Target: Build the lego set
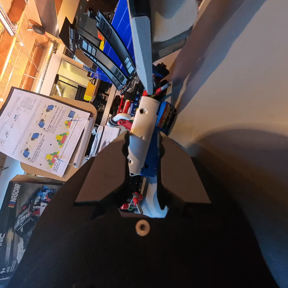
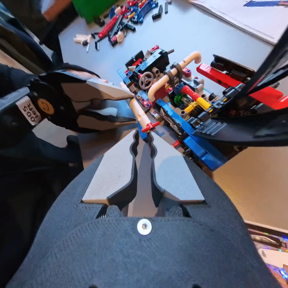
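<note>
The half-built lego car (image 2: 183, 99) has blue side beams, red and black panels and white tubes, and sits tilted over the grey table (image 2: 179, 35). My left gripper (image 1: 143, 140) is shut on the car's white side panel (image 1: 145, 121) and the blue beam (image 1: 150, 155) beside it. It also shows in the right wrist view (image 2: 134, 107), clamping that panel from the left. My right gripper (image 2: 144, 134) is shut on the tip of the blue beam (image 2: 142, 133), just under a red cross pin (image 2: 150, 127). One of its grey fingers (image 1: 141, 46) reaches in from above in the left wrist view.
Loose lego pieces (image 2: 115, 26) lie at the far side of the table by a green bin (image 2: 93, 7). An open booklet (image 2: 249, 20) lies at the far right. An instruction sheet on a stand (image 1: 43, 132), the set's box (image 1: 23, 218) and a blue bin (image 1: 121, 31) are nearby. Spacing between my two grippers at the tips: around 5 cm.
</note>
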Motion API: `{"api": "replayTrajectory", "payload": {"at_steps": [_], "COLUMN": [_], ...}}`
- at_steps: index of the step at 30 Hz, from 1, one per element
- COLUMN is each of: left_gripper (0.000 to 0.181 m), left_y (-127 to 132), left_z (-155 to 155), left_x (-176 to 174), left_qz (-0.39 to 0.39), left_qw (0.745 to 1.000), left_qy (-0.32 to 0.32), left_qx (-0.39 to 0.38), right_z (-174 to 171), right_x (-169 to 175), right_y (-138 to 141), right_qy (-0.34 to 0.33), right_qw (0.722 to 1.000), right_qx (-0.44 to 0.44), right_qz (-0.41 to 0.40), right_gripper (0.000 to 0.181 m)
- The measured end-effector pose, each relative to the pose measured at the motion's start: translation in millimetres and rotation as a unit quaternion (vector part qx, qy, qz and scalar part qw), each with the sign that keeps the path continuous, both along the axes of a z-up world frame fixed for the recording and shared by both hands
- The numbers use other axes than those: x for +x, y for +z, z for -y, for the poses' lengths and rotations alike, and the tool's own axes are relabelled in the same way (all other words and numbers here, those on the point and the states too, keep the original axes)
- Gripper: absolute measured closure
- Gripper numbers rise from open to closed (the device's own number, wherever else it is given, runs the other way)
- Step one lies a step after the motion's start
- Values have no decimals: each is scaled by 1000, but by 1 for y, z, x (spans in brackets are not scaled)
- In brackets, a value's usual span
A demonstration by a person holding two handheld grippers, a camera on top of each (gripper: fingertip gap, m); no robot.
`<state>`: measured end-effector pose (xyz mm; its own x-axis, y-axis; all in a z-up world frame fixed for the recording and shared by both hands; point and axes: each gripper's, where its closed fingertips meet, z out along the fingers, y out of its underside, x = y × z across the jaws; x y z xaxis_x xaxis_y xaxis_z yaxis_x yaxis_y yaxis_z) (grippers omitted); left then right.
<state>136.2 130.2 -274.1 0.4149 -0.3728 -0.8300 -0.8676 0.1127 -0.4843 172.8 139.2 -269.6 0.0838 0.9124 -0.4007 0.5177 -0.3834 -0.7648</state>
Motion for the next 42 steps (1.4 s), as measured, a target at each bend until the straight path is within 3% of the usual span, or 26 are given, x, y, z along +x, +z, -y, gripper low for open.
{"api": "replayTrajectory", "payload": {"at_steps": [10,18,29,34,38,42], "left_gripper": [149,149,141,137,139,140], "left_y": [0,0,8,-7,-7,-6], "left_z": [-1,-1,-4,-11,-12,-12], "left_x": [1,1,1,-7,-8,-8], "left_qz": [3,9,32,6,-3,-15], "left_qw": [1000,1000,999,999,999,1000], "left_qy": [0,-1,-6,8,4,0], "left_qx": [0,-3,-17,-46,-39,-28], "right_z": [-7,-5,-13,-15,-20,-23], "right_x": [3,-2,1,-1,6,11], "right_y": [6,-1,-3,-4,-2,19], "right_qy": [-23,-18,-3,-1,2,25], "right_qw": [998,1000,996,995,985,970], "right_qx": [-53,-18,93,95,166,238], "right_qz": [-25,-16,8,7,37,45], "right_gripper": [166,169,170,172,171,166]}}
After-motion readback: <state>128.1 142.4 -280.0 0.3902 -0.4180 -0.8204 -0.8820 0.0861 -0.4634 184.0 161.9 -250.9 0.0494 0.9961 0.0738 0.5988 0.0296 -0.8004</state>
